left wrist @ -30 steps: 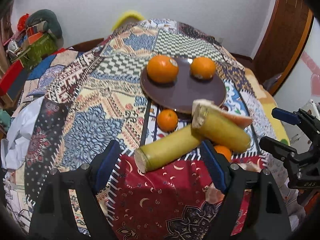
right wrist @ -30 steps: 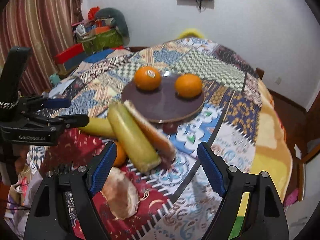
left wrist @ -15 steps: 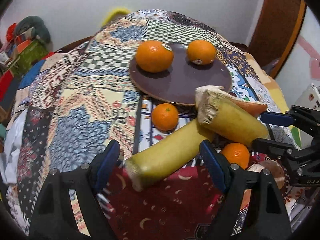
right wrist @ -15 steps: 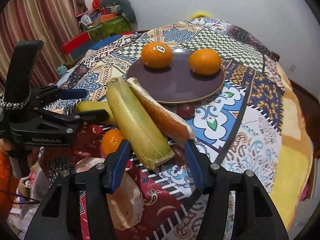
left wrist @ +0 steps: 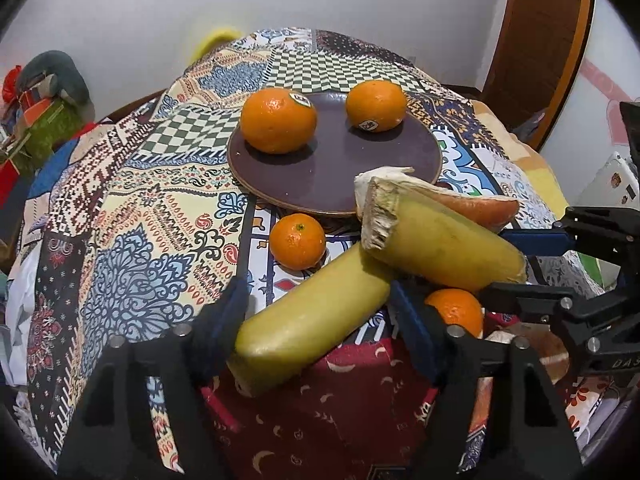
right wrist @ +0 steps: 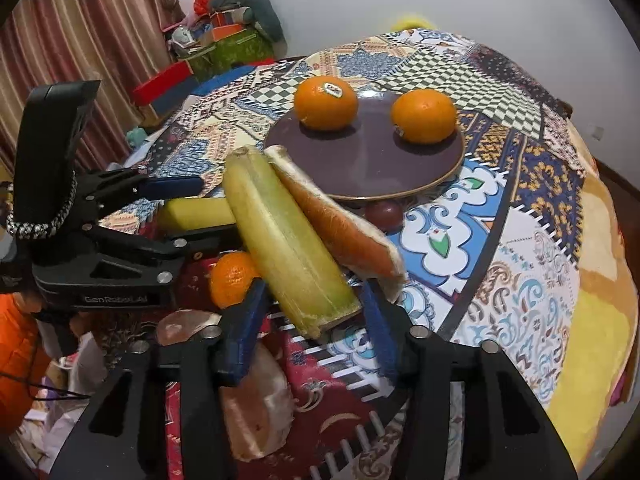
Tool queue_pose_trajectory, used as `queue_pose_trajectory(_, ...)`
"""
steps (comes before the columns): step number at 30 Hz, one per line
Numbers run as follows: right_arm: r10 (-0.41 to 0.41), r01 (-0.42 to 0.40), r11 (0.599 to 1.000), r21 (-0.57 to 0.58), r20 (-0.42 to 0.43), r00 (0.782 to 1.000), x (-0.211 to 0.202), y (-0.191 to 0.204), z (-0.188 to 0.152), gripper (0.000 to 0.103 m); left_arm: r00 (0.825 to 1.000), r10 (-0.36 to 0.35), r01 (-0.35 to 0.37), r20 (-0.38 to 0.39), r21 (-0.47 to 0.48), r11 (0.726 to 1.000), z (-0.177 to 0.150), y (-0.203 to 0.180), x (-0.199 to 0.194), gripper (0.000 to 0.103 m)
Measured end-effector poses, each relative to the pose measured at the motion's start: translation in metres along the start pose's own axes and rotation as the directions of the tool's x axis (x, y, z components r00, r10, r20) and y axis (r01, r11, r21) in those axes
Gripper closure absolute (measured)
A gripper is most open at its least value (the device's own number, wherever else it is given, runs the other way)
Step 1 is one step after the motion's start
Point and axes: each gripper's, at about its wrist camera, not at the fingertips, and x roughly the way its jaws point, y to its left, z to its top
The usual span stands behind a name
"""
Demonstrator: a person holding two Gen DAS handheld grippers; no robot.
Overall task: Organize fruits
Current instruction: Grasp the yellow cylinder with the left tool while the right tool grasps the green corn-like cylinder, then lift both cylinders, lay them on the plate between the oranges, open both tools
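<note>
A dark round plate (left wrist: 332,184) holds two oranges (left wrist: 279,121) (left wrist: 375,106); the plate also shows in the right wrist view (right wrist: 362,172). My left gripper (left wrist: 320,332) is shut on a yellow-green papaya slice (left wrist: 312,318). My right gripper (right wrist: 310,324) is shut on a second yellow-green papaya slice (right wrist: 286,240), seen from the left wrist view (left wrist: 444,246). An orange-fleshed papaya slice (right wrist: 344,224) lies against it. A small tangerine (left wrist: 297,241) sits in front of the plate. Another tangerine (right wrist: 232,278) lies under the slices.
A patchwork cloth (left wrist: 132,208) covers the round table. A pale peel or shell piece (right wrist: 256,400) lies at the near edge. A small dark round fruit (right wrist: 383,213) sits by the plate rim. Clutter stands far left (right wrist: 224,40).
Both grippers have moved in over the slices and closed their jaws onto them. The left slice now sits between the left fingers, the right slice between the right fingers.
</note>
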Motion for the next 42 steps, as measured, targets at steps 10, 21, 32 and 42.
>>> queue_pose_trajectory(10,-0.030,0.031,0.999,0.021,-0.006,1.000,-0.016,-0.007,-0.013,0.062,1.000,0.011,-0.011,0.010,-0.023,1.000,-0.012,0.004,-0.019,0.059)
queue_pose_trajectory(21,-0.046,0.048,0.998,0.045,-0.038,0.998,-0.031,-0.021,-0.029,0.062,0.999,0.006,-0.004,-0.050,0.043,0.999,-0.007,-0.002,0.001,0.042)
queue_pose_trajectory(32,-0.038,0.039,0.997,0.062,-0.017,0.999,-0.033,-0.018,-0.037,0.064,0.997,-0.031,0.029,-0.069,-0.026,0.999,-0.024,0.000,-0.026,0.066)
queue_pose_trajectory(42,-0.051,0.052,0.997,0.065,-0.019,0.999,-0.053,-0.019,-0.056,0.068,0.994,-0.056,0.046,-0.093,-0.111,0.993,-0.046,-0.007,-0.049,0.068)
